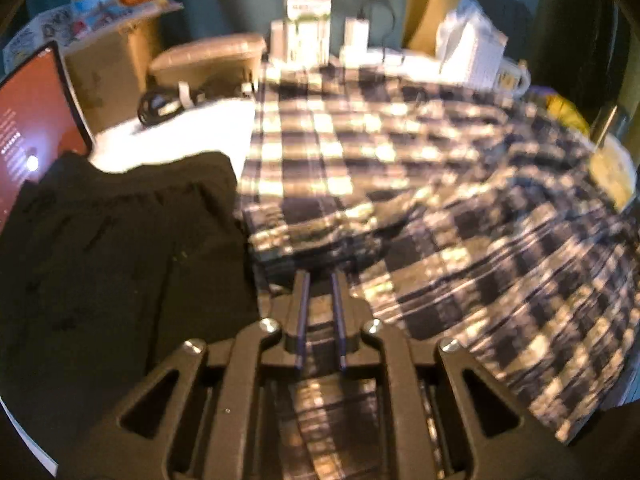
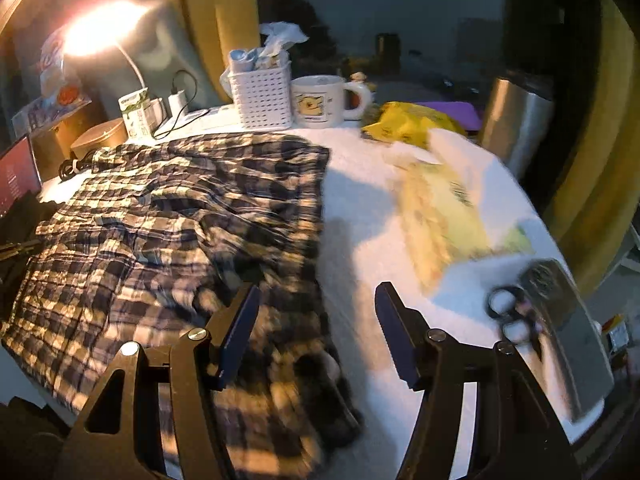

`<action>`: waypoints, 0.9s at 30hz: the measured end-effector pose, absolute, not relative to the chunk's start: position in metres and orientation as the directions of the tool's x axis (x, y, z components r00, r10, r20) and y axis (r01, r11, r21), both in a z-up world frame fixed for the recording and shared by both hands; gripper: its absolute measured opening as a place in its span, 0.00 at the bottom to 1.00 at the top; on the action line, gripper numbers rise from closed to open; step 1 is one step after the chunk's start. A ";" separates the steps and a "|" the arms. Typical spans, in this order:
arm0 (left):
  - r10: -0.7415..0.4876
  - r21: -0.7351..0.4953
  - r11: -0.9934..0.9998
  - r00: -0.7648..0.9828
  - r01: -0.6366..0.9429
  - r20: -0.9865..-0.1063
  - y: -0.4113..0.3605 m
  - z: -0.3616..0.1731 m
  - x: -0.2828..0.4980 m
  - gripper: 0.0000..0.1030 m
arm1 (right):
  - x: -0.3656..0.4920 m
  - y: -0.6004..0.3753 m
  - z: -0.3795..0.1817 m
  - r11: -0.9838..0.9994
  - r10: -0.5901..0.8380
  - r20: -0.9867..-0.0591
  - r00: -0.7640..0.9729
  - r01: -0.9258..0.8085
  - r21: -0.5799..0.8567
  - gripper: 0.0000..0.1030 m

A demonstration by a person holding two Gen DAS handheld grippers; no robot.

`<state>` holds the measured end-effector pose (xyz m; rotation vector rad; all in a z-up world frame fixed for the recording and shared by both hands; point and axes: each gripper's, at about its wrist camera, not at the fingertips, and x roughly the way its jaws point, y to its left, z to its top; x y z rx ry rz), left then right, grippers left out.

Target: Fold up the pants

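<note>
The plaid pants point(image 1: 420, 184) lie spread and rumpled over the white table, dark blue and cream checks. They also show in the right wrist view point(image 2: 168, 216). My left gripper point(image 1: 320, 280) has its fingers close together, with a fold of the plaid fabric running between them. My right gripper point(image 2: 316, 300) is open wide, low over the pants' right edge, with its left finger point(image 2: 240, 320) over fabric and its right finger point(image 2: 396, 332) over bare table.
A black garment point(image 1: 120, 248) lies left of the pants beside a red tablet screen point(image 1: 28, 136). At the back stand a white basket point(image 2: 262, 96), a mug point(image 2: 320, 100), chargers point(image 1: 308, 32) and a lamp. Yellow packets point(image 2: 440, 200), scissors point(image 2: 516, 316) and a steel container point(image 2: 516, 120) sit at right.
</note>
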<state>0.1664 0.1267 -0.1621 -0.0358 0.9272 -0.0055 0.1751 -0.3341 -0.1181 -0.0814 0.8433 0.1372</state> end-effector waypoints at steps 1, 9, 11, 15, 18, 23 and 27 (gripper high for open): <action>-0.020 -0.036 0.999 0.599 -0.014 -0.801 0.128 -0.163 0.166 0.11 | 0.180 -0.332 -0.120 0.988 0.081 -0.749 0.658 -0.151 -0.025 0.62; -0.071 -0.133 0.990 0.630 -0.051 -0.773 0.156 -0.129 0.177 0.11 | 0.245 -0.332 -0.105 0.987 0.058 -0.738 0.672 -0.151 -0.059 0.62; -0.072 -0.137 0.990 0.673 -0.044 -0.736 0.161 -0.111 0.191 0.12 | 0.264 -0.331 -0.102 0.985 0.060 -0.734 0.677 -0.160 -0.067 0.62; -0.041 -0.081 0.996 0.665 -0.029 -0.746 0.160 -0.106 0.240 0.12 | 0.314 -0.328 -0.109 0.985 0.091 -0.750 0.655 -0.171 -0.031 0.62; -0.075 -0.097 0.995 0.633 0.000 -0.771 0.158 -0.117 0.279 0.12 | 0.347 -0.331 -0.124 0.988 0.108 -0.782 0.613 -0.157 0.014 0.61; -0.108 -0.109 0.993 0.597 0.034 -0.795 0.141 -0.138 0.317 0.12 | 0.381 -0.341 -0.152 0.981 0.195 -0.835 0.515 -0.123 0.153 0.51; -0.105 -0.120 0.993 0.552 0.008 -0.827 0.142 -0.158 0.333 0.12 | 0.386 -0.333 -0.163 0.973 0.224 -0.847 0.482 -0.160 0.167 0.36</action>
